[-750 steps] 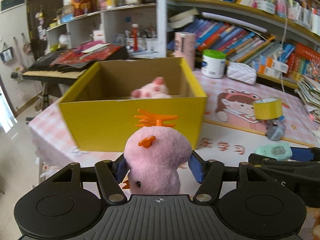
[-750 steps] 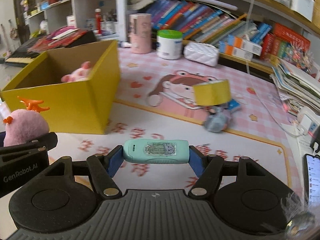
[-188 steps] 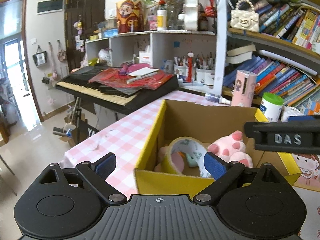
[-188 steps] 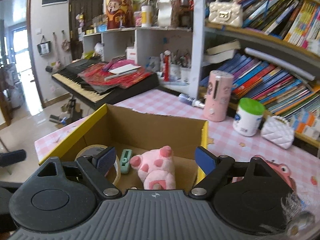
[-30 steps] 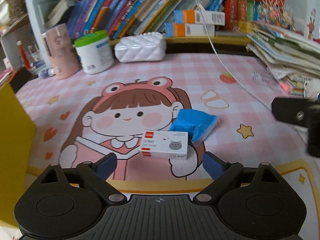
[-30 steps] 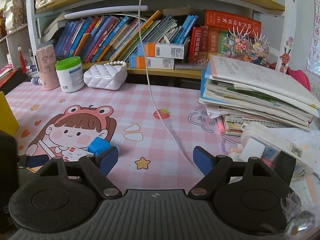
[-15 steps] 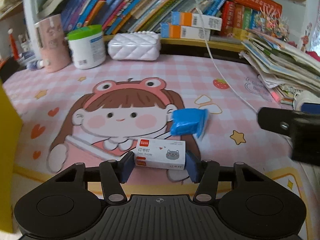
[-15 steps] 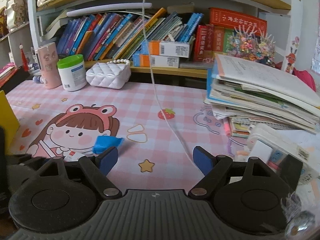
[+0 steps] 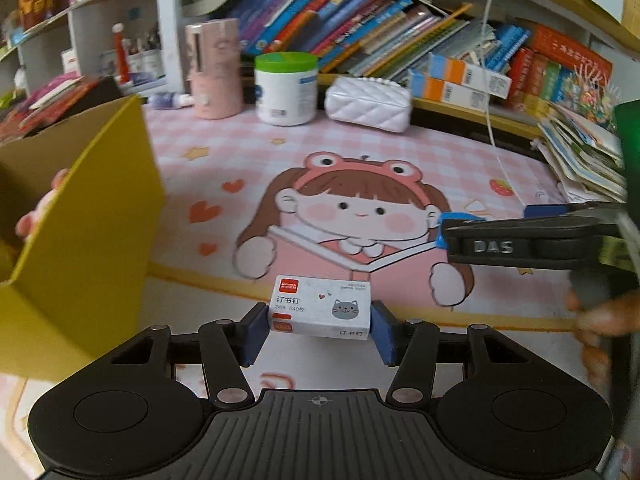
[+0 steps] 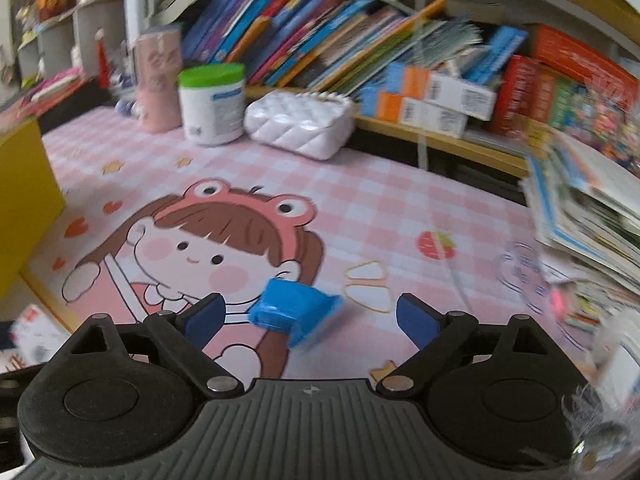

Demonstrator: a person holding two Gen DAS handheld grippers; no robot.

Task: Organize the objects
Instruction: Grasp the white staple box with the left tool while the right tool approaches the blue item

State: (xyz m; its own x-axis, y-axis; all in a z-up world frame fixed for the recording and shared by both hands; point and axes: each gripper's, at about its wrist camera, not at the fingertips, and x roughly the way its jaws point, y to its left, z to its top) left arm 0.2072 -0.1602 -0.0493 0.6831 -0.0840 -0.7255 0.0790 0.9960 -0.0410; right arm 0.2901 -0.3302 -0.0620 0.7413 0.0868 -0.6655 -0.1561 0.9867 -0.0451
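My left gripper (image 9: 319, 330) is shut on a small white staple box (image 9: 320, 312) with a grey cat picture, held above the pink cartoon mat (image 9: 360, 160). The yellow cardboard box (image 9: 84, 216) stands close at the left, a pink plush (image 9: 38, 216) showing inside. In the right wrist view my right gripper (image 10: 310, 320) has its jaws opening, wide apart around a blue packet (image 10: 294, 310) that lies on the mat; the pads do not touch it. The right gripper (image 9: 536, 240) also shows at the right of the left wrist view.
A pink cylinder (image 9: 214, 68), a white jar with a green lid (image 9: 286, 88) and a white quilted purse (image 9: 368, 102) stand at the back. Behind them is a bookshelf (image 9: 360, 28). A stack of books and papers (image 10: 588, 216) lies at the right. A white cable (image 9: 496, 120) hangs down.
My left gripper closed on the staple box and carried it up and toward the yellow box. My right gripper moved down over the blue packet and opened wider.
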